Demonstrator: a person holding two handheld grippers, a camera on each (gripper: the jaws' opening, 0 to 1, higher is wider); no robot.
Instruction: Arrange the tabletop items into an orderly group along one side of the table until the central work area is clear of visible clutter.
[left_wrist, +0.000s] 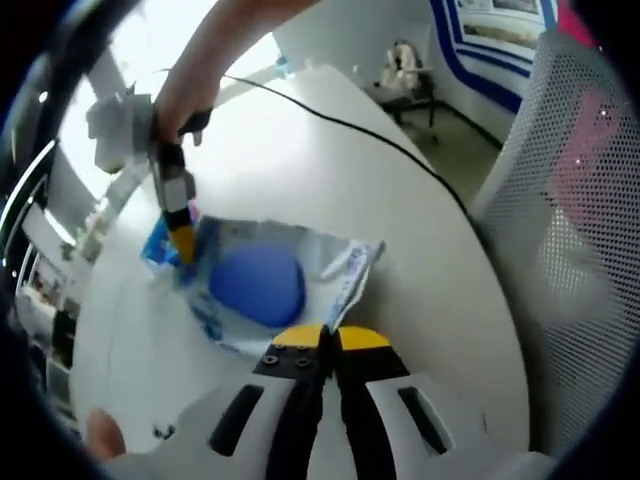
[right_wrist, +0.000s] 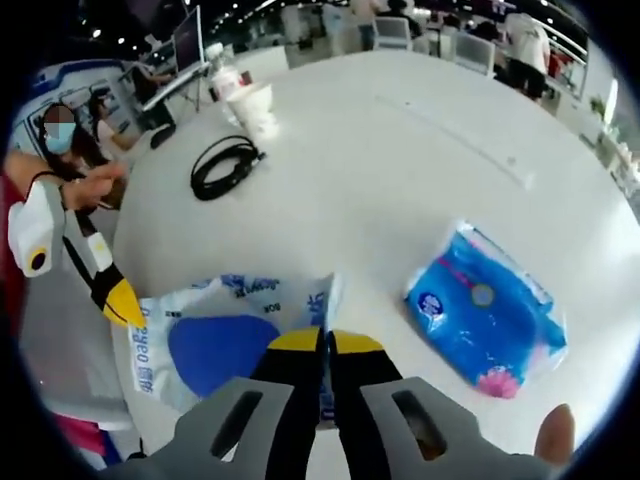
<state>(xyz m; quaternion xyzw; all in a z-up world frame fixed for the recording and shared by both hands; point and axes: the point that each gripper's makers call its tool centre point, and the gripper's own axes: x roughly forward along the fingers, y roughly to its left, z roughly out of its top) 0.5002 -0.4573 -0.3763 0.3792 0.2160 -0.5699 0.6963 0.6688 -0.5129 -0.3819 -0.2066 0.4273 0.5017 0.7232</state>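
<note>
Presently, plastic pouch (right_wrist: 235, 335) is pinched at opposite edges by left gripper (left_wrist: 330, 338) and right gripper (right_wrist: 322, 340); tearing is risked if pulled apart.

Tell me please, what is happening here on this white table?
A person is tidying a round white table with a handheld claw in each hand. Both claws are shut on opposite edges of the same white-and-blue plastic packet: the right claw pinches one edge, the left claw the other. A blue tissue pack lies flat beside it, untouched. Farther away sit a coiled black cable and a plastic bottle.
</note>
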